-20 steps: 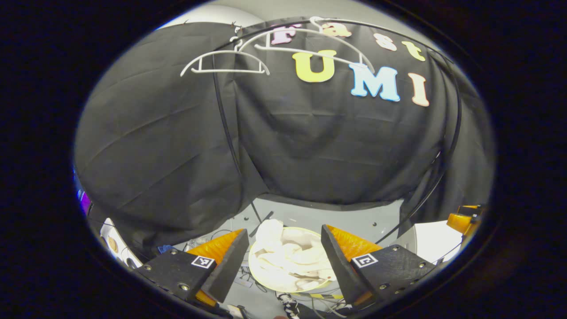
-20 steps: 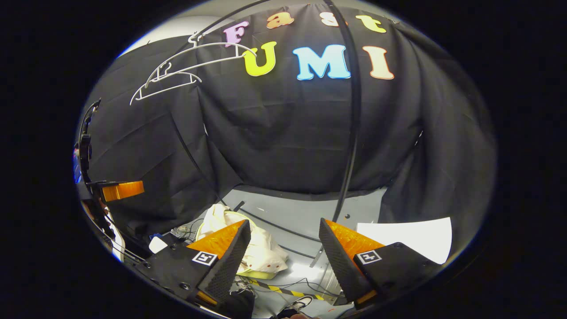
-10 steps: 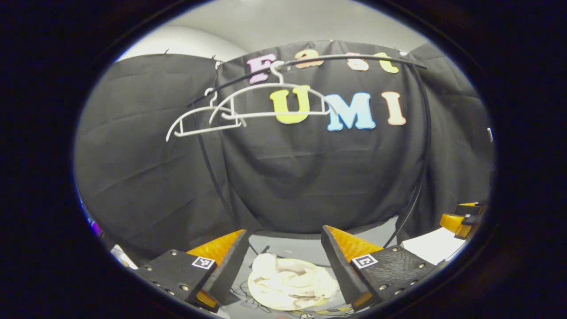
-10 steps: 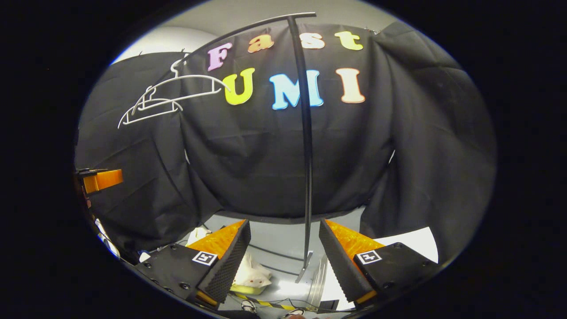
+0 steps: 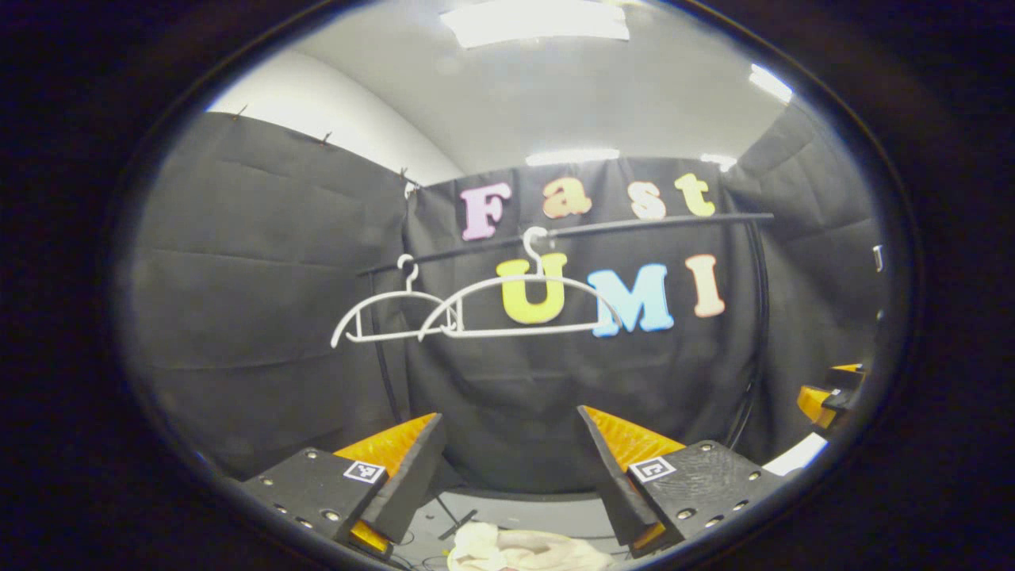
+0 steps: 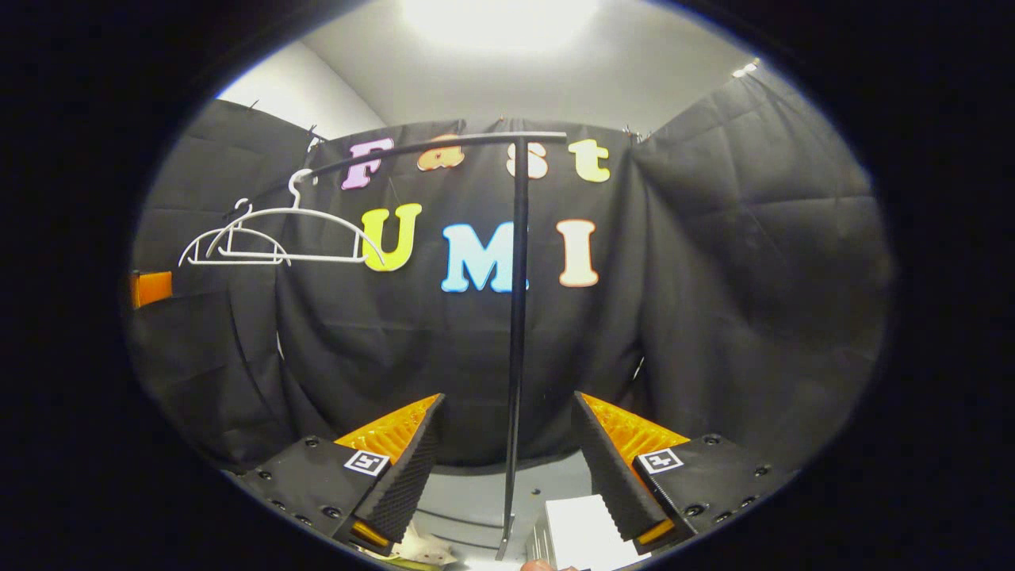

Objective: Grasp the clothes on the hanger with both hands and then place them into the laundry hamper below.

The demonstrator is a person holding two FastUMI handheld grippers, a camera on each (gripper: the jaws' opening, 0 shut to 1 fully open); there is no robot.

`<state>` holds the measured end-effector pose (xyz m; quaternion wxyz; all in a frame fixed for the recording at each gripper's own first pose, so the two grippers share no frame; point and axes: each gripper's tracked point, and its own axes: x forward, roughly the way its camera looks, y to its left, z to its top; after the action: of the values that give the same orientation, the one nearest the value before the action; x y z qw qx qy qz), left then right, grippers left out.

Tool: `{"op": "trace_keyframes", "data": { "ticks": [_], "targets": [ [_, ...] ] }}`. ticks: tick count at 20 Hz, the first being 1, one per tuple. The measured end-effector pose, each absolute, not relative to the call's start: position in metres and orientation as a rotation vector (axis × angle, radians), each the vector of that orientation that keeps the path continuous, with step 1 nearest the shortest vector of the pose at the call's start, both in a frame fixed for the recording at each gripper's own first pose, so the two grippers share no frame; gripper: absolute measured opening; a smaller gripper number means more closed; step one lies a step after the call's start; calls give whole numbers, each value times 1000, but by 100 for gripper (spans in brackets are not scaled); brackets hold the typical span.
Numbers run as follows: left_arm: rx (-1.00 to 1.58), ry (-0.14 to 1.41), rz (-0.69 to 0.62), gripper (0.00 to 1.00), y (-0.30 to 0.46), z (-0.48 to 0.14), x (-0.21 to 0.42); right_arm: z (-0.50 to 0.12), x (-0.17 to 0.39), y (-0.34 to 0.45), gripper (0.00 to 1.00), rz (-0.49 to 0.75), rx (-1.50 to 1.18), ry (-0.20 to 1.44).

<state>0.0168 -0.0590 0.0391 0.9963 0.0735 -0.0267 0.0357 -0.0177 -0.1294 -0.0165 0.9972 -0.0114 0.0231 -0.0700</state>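
both grippers have tipped upward in the last second; left gripper (image 5: 511,468) and right gripper (image 6: 507,464) gape wide, empty. bare hangers (image 5: 519,309) at twelve o'clock; clothes (image 5: 523,551), seemingly in the hamper, at six: task looks finished.

Pale clothes (image 5: 523,551) crumpled, hangers (image 5: 519,305) bare
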Motion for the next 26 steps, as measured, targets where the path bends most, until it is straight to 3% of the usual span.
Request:
{"op": "trace_keyframes", "data": {
  "ticks": [6, 7, 9, 14, 17, 18, 19, 22, 23, 26],
  "targets": [
    [50, -148, -6, 95, -39, 57, 31, 38, -13, -101, 95, -158, 32, -86],
    [53, -154, -16, 95, -38, 56, 33, 38, -16, -103, 99, -178, 40, -97],
    [58, -135, -34, 95, -38, 46, 34, 33, -19, -104, 95, -216, 53, -86],
    [87, -73, -114, 95, -52, 19, 36, 15, -28, -108, 99, -296, 25, -66],
    [61, -23, -120, 95, -49, -4, 38, 11, -29, -98, 95, -277, 19, -54],
    [48, -15, -126, 95, -51, -9, 35, 10, -29, -95, 99, -267, 21, -44],
    [39, -13, -125, 96, -49, -13, 32, 9, -28, -94, 95, -266, 20, -35],
    [42, -3, -120, 95, -35, -24, 25, 8, -23, -92, 99, -280, 23, -12],
    [49, 0, -115, 95, -32, -23, 24, 8, -24, -89, 95, -281, 29, -6],
    [70, -8, -34, 94, -2, -28, 16, 11, -26, -78, 99, -266, 53, -17]
  ]
}}
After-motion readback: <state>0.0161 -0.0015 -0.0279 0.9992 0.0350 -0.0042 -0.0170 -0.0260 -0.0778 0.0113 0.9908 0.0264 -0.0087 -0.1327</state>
